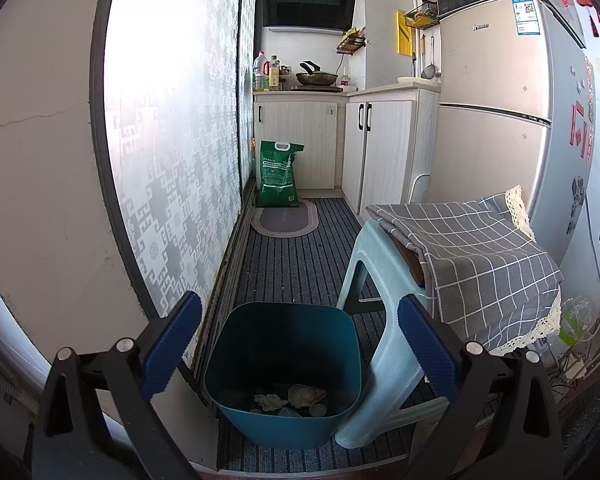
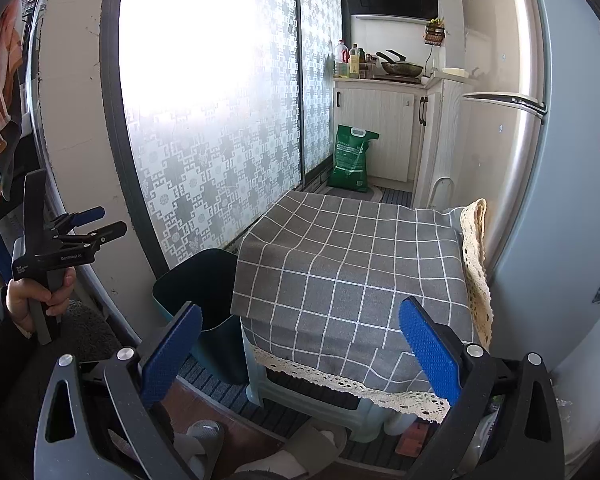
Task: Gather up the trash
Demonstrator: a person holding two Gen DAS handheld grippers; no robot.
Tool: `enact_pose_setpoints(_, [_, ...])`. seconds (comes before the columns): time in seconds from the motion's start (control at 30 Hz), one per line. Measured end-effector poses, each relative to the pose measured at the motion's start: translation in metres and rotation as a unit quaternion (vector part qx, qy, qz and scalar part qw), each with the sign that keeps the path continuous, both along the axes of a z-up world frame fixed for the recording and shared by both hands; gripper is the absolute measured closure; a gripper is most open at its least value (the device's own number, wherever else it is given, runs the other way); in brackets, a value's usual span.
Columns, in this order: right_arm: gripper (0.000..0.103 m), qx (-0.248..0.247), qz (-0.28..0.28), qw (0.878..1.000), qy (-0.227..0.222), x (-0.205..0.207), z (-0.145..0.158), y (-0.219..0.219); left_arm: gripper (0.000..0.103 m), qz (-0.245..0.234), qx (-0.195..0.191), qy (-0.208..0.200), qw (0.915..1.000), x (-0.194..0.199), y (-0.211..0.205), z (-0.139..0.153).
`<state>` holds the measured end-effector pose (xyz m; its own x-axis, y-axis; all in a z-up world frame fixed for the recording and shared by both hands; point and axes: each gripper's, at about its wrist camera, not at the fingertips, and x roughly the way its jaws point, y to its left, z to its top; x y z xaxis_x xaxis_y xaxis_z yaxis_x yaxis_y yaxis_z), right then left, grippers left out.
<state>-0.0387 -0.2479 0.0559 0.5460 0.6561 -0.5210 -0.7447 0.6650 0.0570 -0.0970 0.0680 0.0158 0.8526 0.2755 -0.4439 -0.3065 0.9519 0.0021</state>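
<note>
A teal trash bin point(image 1: 284, 416) stands on the striped floor mat beside the window wall, with crumpled paper trash point(image 1: 296, 397) at its bottom. My left gripper point(image 1: 300, 350) is open and empty, above and in front of the bin. The bin also shows in the right wrist view point(image 2: 204, 292), left of the stool. My right gripper point(image 2: 300, 350) is open and empty, in front of the grey checked cloth point(image 2: 352, 264). The left gripper also shows in the right wrist view point(image 2: 96, 222) at the far left, held in a hand.
A pale blue plastic stool point(image 1: 374, 280) covered by the grey checked cloth point(image 1: 476, 256) stands right of the bin. A fridge point(image 1: 500, 120) is on the right. A green bag point(image 1: 278, 174) leans on the far cabinets. A plastic bottle point(image 1: 576, 320) lies by cables at the right.
</note>
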Motion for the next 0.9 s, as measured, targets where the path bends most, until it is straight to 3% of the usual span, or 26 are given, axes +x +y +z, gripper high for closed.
enact_pose_setpoints(0.9, [0.003,-0.002,0.0,1.0,0.002,0.0,-0.0004,0.0013,0.003,-0.002,0.002,0.001,1.0,-0.0016,0.0004,0.0005])
